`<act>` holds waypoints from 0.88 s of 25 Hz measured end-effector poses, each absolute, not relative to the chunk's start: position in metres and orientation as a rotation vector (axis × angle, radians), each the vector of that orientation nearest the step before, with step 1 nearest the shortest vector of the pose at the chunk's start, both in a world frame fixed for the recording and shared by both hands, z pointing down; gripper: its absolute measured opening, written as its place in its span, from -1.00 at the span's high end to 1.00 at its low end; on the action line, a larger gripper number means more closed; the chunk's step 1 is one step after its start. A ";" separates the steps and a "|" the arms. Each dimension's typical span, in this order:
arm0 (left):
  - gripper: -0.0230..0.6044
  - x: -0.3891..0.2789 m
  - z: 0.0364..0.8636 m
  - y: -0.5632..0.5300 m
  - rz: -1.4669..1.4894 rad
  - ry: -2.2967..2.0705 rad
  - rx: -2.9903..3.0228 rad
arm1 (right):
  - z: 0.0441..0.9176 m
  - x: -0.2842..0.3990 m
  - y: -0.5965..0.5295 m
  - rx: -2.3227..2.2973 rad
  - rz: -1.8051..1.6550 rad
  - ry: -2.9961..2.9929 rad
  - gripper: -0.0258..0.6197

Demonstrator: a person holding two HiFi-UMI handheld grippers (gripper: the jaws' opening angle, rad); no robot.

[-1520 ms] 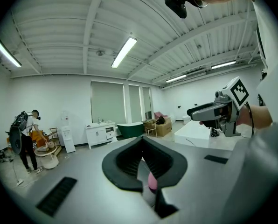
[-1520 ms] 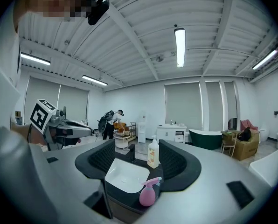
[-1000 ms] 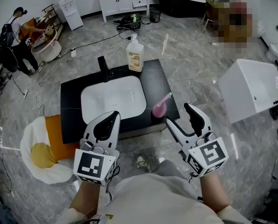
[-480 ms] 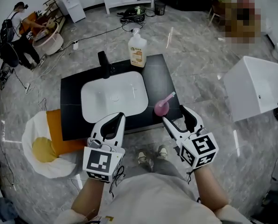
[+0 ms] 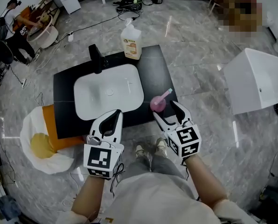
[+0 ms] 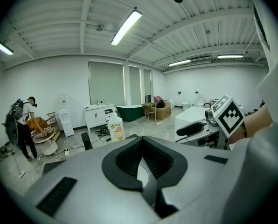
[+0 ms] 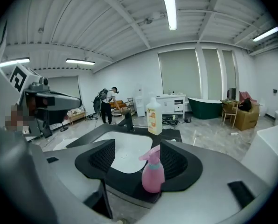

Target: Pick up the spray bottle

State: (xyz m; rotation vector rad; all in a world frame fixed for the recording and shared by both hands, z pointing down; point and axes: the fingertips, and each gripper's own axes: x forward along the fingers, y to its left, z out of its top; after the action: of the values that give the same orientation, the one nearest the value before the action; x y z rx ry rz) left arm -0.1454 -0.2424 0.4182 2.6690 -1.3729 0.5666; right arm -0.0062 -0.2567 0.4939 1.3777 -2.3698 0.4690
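Centrally, a black vanity counter (image 5: 155, 73) stood on the grey marble floor (image 5: 195, 45), well apart from a white box-shaped fixture (image 5: 255, 80) on the right. A white basin (image 5: 108, 92) was sunk into the counter. A fried-egg-shaped rug (image 5: 41, 146) lay on the floor just beside the counter's left end. At the counter's far edge stood a white pump bottle (image 5: 131, 42) with an orange label, and near it, at the basin's far rim, a black faucet (image 5: 96, 58). The left gripper (image 5: 115, 113) hung over the counter's near edge, its jaws brought together with nothing between them. The right gripper (image 5: 165, 108) was at the counter's near right corner with its jaws spread wide. The pink spray bottle (image 5: 158, 103) stood on that corner, just right of the basin. It was upright, with its long axis vertical. In the right gripper view its spray head pointed left, toward the basin. There the bottle showed in the gap between the jaws, closer to the right-hand pad (image 7: 174, 160). Whether it touched that pad could not be told.
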 end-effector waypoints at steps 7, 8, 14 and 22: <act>0.87 -0.148 0.464 -0.253 0.651 -1.367 2.585 | 0.540 -0.001 -0.275 1.294 0.424 -2.318 -0.05; 0.87 -0.147 0.471 -0.254 0.661 -1.360 2.573 | 0.546 0.000 -0.277 1.284 0.422 -2.308 -0.05; 0.87 -0.142 0.508 -0.255 0.710 -1.317 2.519 | 0.577 0.003 -0.290 1.257 0.416 -2.268 -0.05; 0.87 -0.138 0.533 -0.247 0.750 -1.282 2.455 | 0.593 0.004 -0.309 1.292 0.370 -2.287 0.25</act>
State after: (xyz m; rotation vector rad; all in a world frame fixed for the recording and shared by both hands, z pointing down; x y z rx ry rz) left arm -0.1376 -0.2467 0.5329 2.4551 -1.2817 0.7504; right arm 0.0042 -0.3095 0.5925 1.2923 -2.2873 0.3700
